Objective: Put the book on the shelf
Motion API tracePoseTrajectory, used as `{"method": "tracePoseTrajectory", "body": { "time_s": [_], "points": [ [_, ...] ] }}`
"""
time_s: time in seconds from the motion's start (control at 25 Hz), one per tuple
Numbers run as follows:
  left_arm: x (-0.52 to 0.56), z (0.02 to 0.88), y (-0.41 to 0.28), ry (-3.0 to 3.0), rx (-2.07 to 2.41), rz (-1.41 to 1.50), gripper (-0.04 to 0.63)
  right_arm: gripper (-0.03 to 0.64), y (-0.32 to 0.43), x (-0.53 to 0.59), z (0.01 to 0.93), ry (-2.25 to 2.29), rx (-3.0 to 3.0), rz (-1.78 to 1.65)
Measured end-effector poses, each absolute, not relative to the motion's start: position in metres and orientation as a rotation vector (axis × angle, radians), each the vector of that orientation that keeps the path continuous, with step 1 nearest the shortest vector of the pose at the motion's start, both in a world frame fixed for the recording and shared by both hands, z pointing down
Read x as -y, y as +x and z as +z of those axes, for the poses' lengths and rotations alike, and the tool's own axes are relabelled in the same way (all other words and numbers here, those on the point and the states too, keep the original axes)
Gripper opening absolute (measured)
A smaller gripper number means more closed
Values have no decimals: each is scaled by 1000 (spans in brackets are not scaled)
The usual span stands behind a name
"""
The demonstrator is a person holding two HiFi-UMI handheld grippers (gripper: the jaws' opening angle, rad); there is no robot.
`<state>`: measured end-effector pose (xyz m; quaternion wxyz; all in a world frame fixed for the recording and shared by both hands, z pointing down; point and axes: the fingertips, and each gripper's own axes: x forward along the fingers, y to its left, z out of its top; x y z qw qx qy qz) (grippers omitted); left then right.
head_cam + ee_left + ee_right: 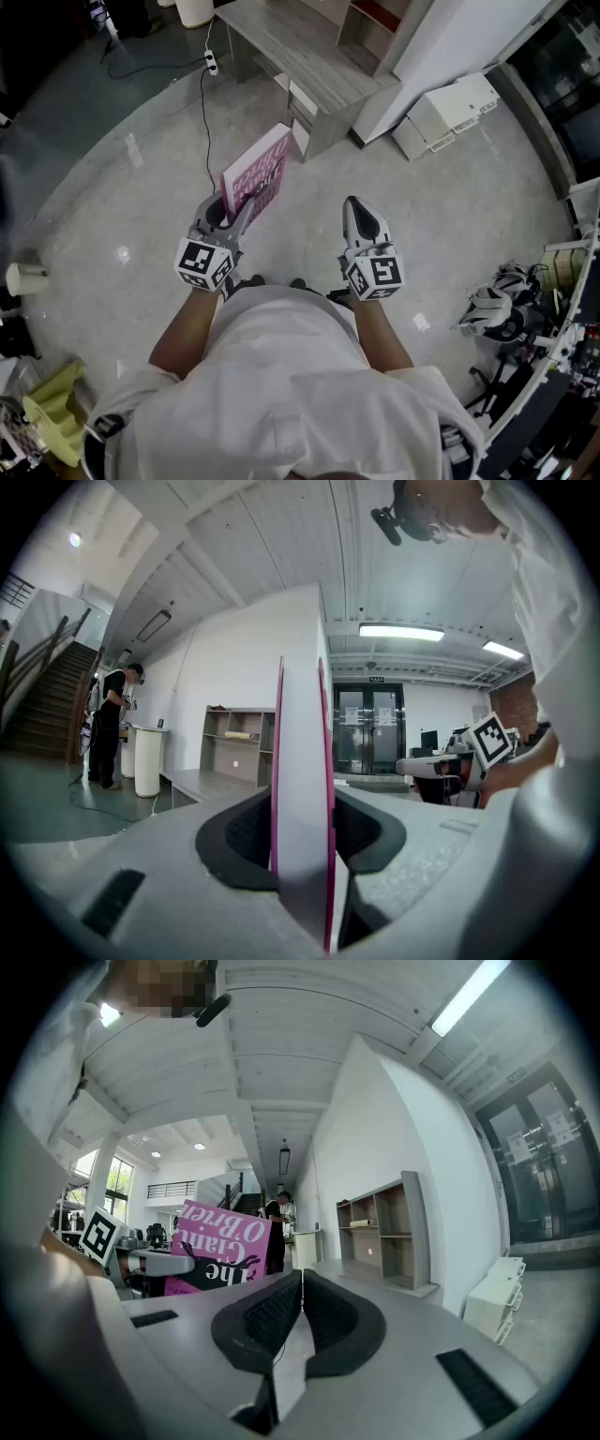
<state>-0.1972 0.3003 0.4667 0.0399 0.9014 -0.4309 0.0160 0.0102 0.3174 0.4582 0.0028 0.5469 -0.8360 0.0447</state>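
The grey floor (pixel 112 187) is filling most of the head view, and a low wooden platform (pixel 300 56) is running across it toward the shelf (pixel 375 28), which is being cut off by the top edge there. The left gripper view is showing more of the shelf (pixel 239 742), its open compartments standing well beyond the jaws. The person wearing the camera is standing well apart from it, only the white shirt (pixel 291 375) and forearms showing. The book (pixel 258 178), pink-covered, is standing upright on edge in the left gripper (pixel 232 208). Its jaws are pressing on both covers, held apart by the thickness of the pages (pixel 302 789), and its lower edge is disappearing inside them. The right gripper (pixel 356 208) is holding nothing, its jaws meeting pad to pad (pixel 302 1283). From there the book's cover (pixel 220 1246) is appearing upside down, its lower part being hidden by gripper bodies. A black cable (pixel 204 103) is trailing over the floor, and the objects at the right edge (pixel 502 305) are hard to make out.
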Motion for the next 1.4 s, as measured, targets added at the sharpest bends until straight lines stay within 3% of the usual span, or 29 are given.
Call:
{"method": "tracePoseTrajectory", "body": {
  "time_s": [0.44,1.4],
  "points": [
    [-295,458,-182,2734,1355,13,150,18,50,-319,464,1717,2671,273],
    [-295,455,-144,2691,1391,-84,150,18,131,-323,448,1793,2662,203]
  ]
}}
